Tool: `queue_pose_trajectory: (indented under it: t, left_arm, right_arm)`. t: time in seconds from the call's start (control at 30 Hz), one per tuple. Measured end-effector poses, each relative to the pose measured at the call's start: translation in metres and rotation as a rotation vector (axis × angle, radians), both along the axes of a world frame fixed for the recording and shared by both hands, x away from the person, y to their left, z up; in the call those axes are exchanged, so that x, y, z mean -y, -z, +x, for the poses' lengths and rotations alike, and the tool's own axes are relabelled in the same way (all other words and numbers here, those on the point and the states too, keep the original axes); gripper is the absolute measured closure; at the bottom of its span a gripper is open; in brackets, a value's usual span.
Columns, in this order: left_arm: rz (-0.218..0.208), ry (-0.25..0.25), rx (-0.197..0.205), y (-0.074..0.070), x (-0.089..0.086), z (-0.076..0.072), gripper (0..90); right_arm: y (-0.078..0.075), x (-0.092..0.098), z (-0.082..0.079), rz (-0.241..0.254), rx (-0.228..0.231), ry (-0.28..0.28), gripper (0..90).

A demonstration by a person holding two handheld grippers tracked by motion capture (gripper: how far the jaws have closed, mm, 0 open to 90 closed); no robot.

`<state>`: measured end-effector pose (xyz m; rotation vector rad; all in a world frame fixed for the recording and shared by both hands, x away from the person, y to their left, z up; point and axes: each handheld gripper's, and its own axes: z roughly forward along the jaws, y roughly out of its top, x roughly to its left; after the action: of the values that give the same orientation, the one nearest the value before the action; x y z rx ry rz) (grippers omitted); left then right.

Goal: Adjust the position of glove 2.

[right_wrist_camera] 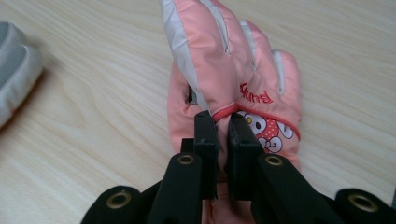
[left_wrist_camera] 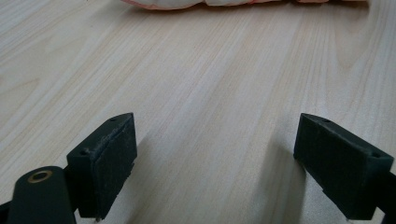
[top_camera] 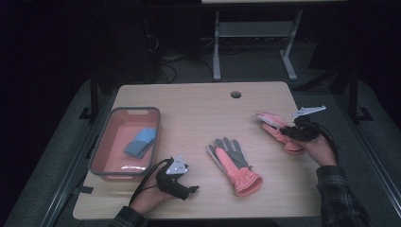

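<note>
Right gripper [right_wrist_camera: 223, 128]: jaws clamped on a fold of the pink glove [right_wrist_camera: 233, 70], centre frame; cartoon print legible here. Left gripper [left_wrist_camera: 215, 154]: jaws wide apart over bare table [left_wrist_camera: 201, 70]. High view adds second glove [top_camera: 234, 163] centre, basket [top_camera: 99, 151] left.

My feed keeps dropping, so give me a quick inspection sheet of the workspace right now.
Surface: wooden table, cable hole near far edge.
Job's things: pink glove pinched at right; second glove lying mid-table, grey palm up.
Clutter: grey bin at left, blue cloth inside.
Grippers: right gripper shut on pink glove; left gripper open, resting over bare wood.
Cables: one trails from each gripper.
Surroundings: dark room, desk frame behind.
</note>
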<state>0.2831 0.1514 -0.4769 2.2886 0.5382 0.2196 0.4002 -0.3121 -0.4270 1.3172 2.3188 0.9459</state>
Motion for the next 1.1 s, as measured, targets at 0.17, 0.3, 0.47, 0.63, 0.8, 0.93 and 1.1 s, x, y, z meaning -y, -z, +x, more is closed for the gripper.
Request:
queue_pose_trajectory:
  t: [0.17,0.3,0.47,0.63,0.8,0.93,1.1]
  left_arm:
    - [0.0,0.0,0.0,0.0,0.0,0.0,12.6]
    - [0.0,0.0,0.0,0.0,0.0,0.0,12.6]
    - [0.0,0.0,0.0,0.0,0.0,0.0,12.6]
    - [0.0,0.0,0.0,0.0,0.0,0.0,12.6]
    - [-0.002,-0.001,0.003,0.0,0.0,0.0,12.6]
    - [0.006,0.003,0.005,0.0,0.0,0.0,12.6]
    - [-0.003,-0.003,0.001,0.0,0.0,0.0,12.6]
  right_arm:
    - [-0.015,-0.002,-0.009,0.022,0.02,0.003,84.9]
    - [-0.025,-0.006,-0.017,0.04,0.028,0.0,84.9]
    - [-0.038,-0.02,-0.031,0.064,0.028,-0.025,84.7]
    - [-0.05,-0.038,-0.046,0.079,0.041,-0.078,84.6]
    - [-0.057,-0.062,-0.057,0.091,0.057,-0.159,84.6]
    - [-0.061,-0.082,-0.065,0.081,0.053,-0.213,84.6]
    - [-0.065,-0.102,-0.075,0.071,0.065,-0.271,84.5]
